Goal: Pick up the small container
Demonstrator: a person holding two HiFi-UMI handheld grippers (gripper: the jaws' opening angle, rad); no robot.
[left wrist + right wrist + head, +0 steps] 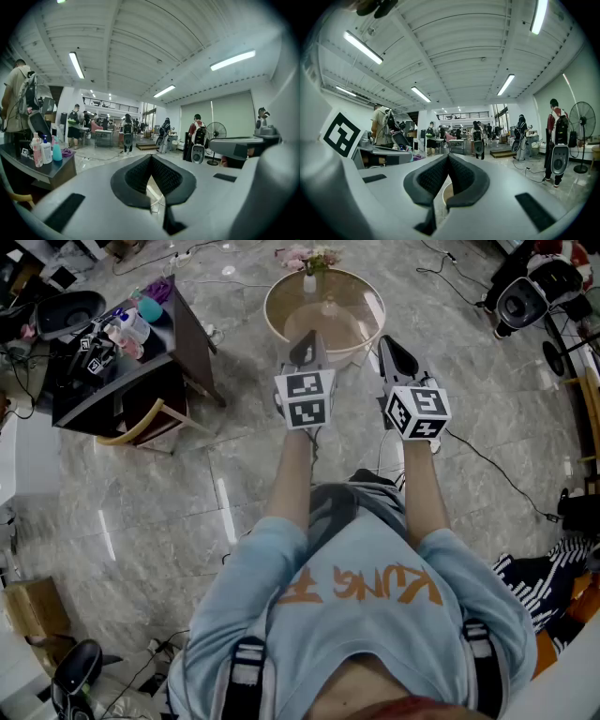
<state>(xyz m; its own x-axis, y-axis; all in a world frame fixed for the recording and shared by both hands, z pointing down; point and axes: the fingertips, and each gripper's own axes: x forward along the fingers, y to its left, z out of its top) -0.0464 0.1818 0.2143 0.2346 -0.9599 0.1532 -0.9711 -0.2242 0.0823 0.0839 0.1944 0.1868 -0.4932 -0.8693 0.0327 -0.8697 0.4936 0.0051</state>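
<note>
Both tongs are closed and empty. The left gripper (307,339) (151,157) has its pads pressed tip to tip with nothing between them, and the right gripper (390,343) (448,156) is the same. Both are held side by side, near each other but apart, in front of the person's chest and above the marble floor (187,502). Both point at the far round table (272,310).

The round table has a glass top, with a vase of pink flowers (310,261) at its far edge. The tong tips sit over its near rim in the head view and are not touching it.

The small containers (134,326) (45,151) stand in a cluster on a dark table (173,334) (42,171), far left and well apart from both grippers. There is a pink bottle, a white bottle and a teal one (148,307) (56,152). I can't tell which of them is the task's. A chair (141,427) is tucked under that table's near side.

The gripper views show an open hall with people standing in the background and a pedestal fan (581,123) at right.
</note>
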